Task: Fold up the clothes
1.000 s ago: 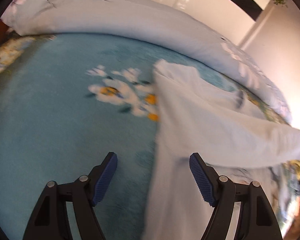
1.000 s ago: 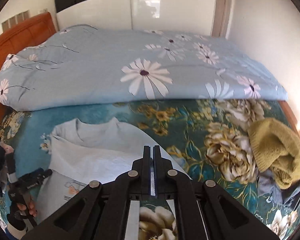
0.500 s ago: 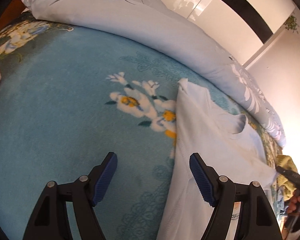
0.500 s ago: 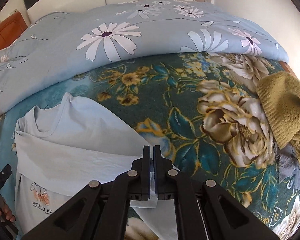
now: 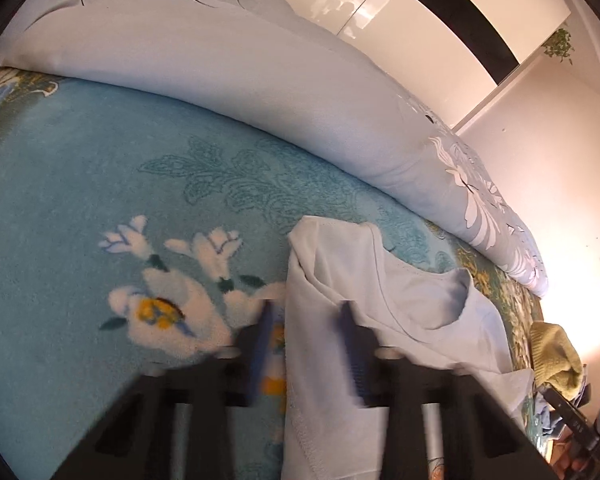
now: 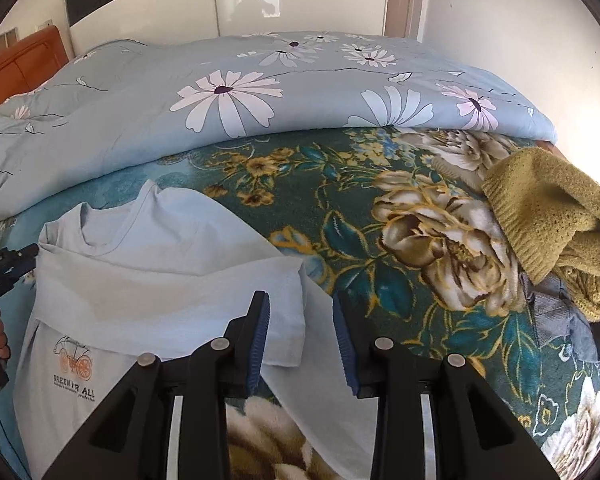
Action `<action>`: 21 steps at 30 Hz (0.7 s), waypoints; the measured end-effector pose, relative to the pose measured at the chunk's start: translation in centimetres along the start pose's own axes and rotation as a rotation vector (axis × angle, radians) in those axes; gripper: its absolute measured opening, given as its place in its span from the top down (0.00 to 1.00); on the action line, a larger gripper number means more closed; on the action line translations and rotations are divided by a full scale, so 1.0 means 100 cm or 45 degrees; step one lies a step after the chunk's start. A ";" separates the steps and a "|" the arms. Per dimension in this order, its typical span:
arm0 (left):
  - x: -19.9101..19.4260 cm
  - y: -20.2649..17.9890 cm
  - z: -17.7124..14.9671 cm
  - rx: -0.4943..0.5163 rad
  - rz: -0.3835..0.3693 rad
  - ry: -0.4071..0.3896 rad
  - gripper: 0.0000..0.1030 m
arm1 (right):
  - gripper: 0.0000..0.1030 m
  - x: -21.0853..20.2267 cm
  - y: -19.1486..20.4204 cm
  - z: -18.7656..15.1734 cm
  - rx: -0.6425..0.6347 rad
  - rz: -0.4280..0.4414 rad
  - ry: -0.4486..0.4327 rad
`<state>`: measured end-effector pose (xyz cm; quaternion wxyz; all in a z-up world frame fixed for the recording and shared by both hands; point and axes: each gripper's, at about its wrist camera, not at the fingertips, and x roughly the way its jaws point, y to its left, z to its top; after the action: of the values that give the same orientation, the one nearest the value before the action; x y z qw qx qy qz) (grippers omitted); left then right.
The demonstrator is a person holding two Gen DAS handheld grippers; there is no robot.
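Note:
A pale blue T-shirt (image 6: 132, 280) with an orange chest print lies face up on the floral blanket (image 6: 360, 208). One sleeve (image 6: 204, 292) is folded across the chest. My right gripper (image 6: 302, 336) is open and empty, its fingers just over the end of that folded sleeve. In the left wrist view the shirt's shoulder edge (image 5: 316, 320) runs between the fingers of my left gripper (image 5: 306, 344), which is blurred, open and narrowing around the cloth. The collar (image 5: 452, 300) lies to the right.
A folded daisy-print duvet (image 6: 260, 92) lies across the back of the bed. An olive knitted garment (image 6: 552, 216) and a grey-blue one (image 6: 560, 320) are piled at the right. An orange headboard (image 6: 20, 68) stands at the far left.
My right gripper has opened and let go of the sleeve, which now lies across the chest. My left gripper has moved onto the shirt's shoulder edge and its fingers have come closer together.

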<state>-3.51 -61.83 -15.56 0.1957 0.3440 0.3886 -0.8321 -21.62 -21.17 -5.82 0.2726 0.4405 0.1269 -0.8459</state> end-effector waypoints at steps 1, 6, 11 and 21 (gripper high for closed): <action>0.001 0.001 0.000 0.008 0.005 -0.003 0.97 | 0.67 -0.002 -0.002 -0.002 0.017 0.018 0.001; -0.006 0.013 0.006 -0.004 0.067 -0.054 0.97 | 0.67 -0.007 -0.021 -0.016 0.084 0.049 0.025; -0.009 0.040 0.016 -0.064 0.191 -0.066 1.00 | 0.67 -0.010 -0.057 -0.045 0.156 0.042 0.060; -0.060 0.017 -0.011 -0.008 0.078 -0.035 0.64 | 0.59 -0.065 -0.179 -0.138 0.607 0.020 -0.009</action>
<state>2.11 -61.62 -12.56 0.2275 0.3436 0.3779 -0.8291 -19.47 2.03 -8.99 0.1679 0.4905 -0.0809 -0.8513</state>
